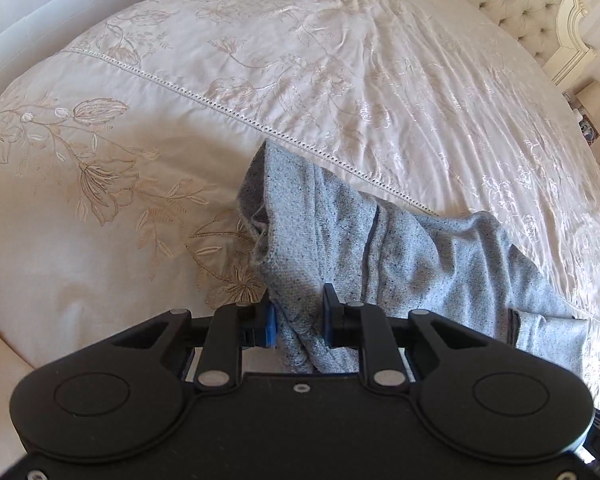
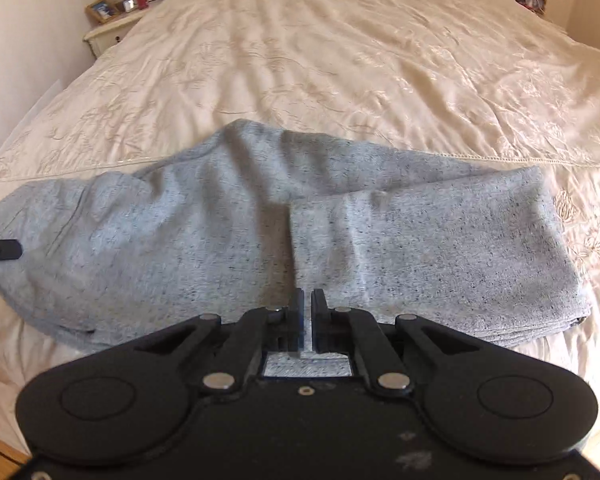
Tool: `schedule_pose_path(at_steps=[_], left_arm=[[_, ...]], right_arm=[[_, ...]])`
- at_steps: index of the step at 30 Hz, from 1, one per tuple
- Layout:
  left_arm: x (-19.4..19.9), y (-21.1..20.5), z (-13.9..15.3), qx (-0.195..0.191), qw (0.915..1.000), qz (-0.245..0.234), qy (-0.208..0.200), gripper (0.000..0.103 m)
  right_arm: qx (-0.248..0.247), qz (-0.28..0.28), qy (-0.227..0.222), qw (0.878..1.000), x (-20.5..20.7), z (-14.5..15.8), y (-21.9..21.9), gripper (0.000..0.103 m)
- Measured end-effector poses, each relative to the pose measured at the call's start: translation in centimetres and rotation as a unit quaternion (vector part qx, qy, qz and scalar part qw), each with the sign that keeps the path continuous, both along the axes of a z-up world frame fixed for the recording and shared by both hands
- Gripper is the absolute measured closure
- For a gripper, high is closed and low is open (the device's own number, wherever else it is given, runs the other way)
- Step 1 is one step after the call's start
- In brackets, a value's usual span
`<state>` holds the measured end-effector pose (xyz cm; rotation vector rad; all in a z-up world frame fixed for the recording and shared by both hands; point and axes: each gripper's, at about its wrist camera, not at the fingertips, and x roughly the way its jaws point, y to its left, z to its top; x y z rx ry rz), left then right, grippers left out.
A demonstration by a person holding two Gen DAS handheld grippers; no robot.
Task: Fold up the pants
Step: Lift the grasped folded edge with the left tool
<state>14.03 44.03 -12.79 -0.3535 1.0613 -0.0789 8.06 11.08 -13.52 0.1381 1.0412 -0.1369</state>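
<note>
Cream bedspread [image 2: 340,60] stretches wide beyond the grey pants [image 2: 228,232] lying across its near edge. My left gripper [image 1: 299,322] pinches bunched cloth; my right gripper [image 2: 307,318] pinches the near hem.

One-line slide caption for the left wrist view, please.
Left claw shut on bunched grey pants, lifting them over an embroidered cream bedspread.

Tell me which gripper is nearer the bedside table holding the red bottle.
Right. The right gripper faces up the bed toward the bedside table; the left gripper grips the grey pants lower at left.
</note>
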Motion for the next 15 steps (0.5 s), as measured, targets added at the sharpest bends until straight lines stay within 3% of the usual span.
schedule_pose_path(at_steps=[4, 10, 15], left_arm=[[-0.2, -0.2, 0.7, -0.002, 0.9999, -0.003, -0.012, 0.077], [-1.1, -1.7, 2.3, 0.012, 0.9992, -0.015, -0.034, 0.078], [-2.0, -4.4, 5.1, 0.035, 0.9961, -0.034, -0.074, 0.080]], right_arm=[[0.016, 0.010, 0.047, 0.999, 0.0, -3.2, -0.4, 0.098], [0.052, 0.020, 0.072, 0.996, 0.3, -6.0, -0.7, 0.098], [0.077, 0.028, 0.067, 0.994, 0.0, -6.8, -1.8, 0.098]])
